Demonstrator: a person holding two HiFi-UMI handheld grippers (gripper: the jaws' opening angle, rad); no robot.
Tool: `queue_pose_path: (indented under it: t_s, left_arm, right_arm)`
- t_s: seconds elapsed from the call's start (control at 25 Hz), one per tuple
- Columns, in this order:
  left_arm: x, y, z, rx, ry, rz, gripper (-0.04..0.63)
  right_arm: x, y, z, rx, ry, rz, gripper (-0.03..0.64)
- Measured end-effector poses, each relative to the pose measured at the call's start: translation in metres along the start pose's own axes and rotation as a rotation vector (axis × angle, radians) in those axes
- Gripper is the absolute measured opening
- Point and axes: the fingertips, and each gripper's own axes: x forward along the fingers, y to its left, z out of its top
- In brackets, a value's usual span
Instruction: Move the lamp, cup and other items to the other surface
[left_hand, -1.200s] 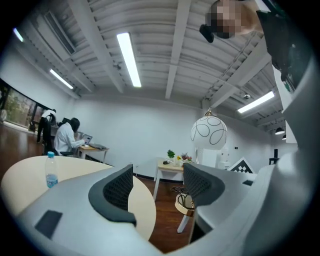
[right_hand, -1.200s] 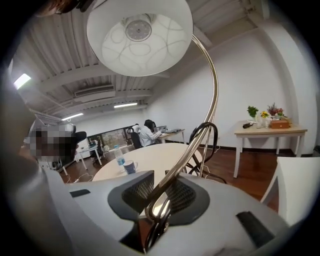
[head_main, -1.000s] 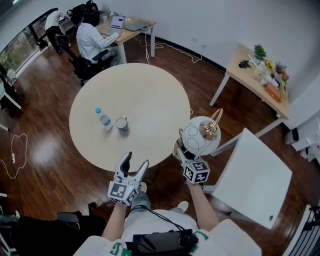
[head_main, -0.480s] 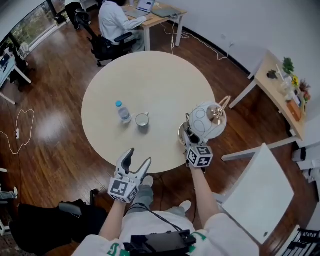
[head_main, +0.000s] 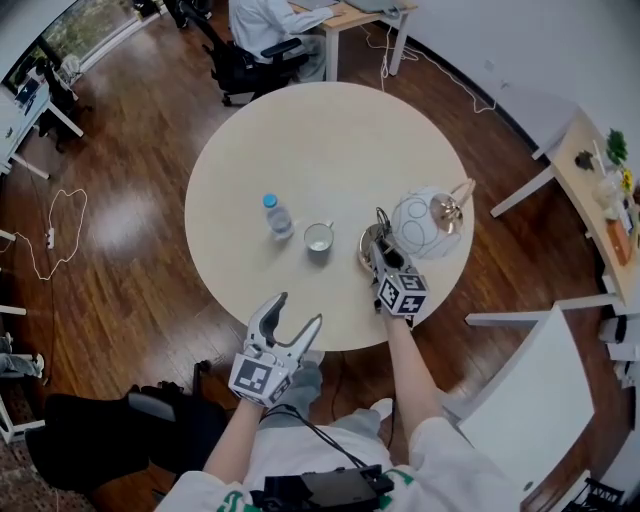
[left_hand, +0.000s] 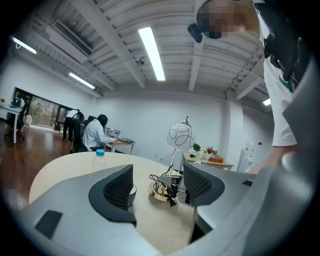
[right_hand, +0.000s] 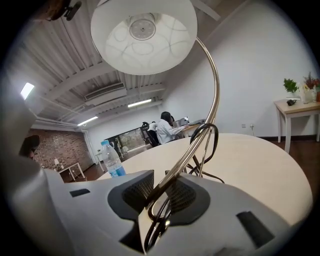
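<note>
The right gripper (head_main: 376, 250) has its jaws clamped on the curved brass stem (right_hand: 216, 85) of the white globe-shaded lamp (head_main: 425, 222), low down by its round brass base (left_hand: 160, 191); the stem rises from the jaws and arches over, its shade above and beyond them; the base seems to rest on the round beige desk (head_main: 300, 140), though contact is unclear; the left gripper (head_main: 299, 309), jaws part-open and empty, is nearer the small pale cup (head_main: 319, 237) and blue-capped clear plastic bottle (head_main: 279, 216) straight ahead.
</note>
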Motion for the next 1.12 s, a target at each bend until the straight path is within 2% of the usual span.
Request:
queue_pose_path:
  t_s: [0.2,0.44,0.52,0.6,0.64,0.76,0.96,1.12]
  left_arm:
    - [-0.003,0.016,-0.003,0.003,0.007,0.023,0.311]
    - [-0.003,0.016,-0.004,0.011,-0.005,0.024,0.311]
    - [-0.001,0.009,0.002,0.005,-0.011,0.013,0.311]
    - [-0.003,0.007,-0.001,0.021,-0.019,0.009,0.311]
    - [-0.004,0.006,-0.002,0.023,-0.024,0.007,0.311]
    - [-0.006,-0.005,0.000,0.024,-0.041,-0.008,0.311]
    - [-0.008,-0.026,-0.001,0.065,-0.063,-0.045,0.311]
    - [-0.007,-0.057,0.005,0.067,-0.072,-0.101,0.311]
  right_arm:
    - [0.023,0.005,-0.023,-0.036,0.009,0.013,0.097]
    - [0.032,0.016,-0.051,-0.170,0.042,0.005,0.101]
    - [0.028,0.009,-0.049,-0.132,0.032,-0.005,0.181]
    - [0.022,0.006,-0.051,-0.121,0.053,-0.006,0.294]
    - [0.016,0.006,-0.054,-0.131,0.069,-0.006,0.319]
    - [-0.011,0.009,-0.058,-0.146,0.073,-0.011,0.319]
    - [-0.080,0.013,-0.018,-0.117,-0.085,-0.042,0.321]
    - [-0.138,0.029,0.034,-0.188,-0.177,-0.041,0.319]
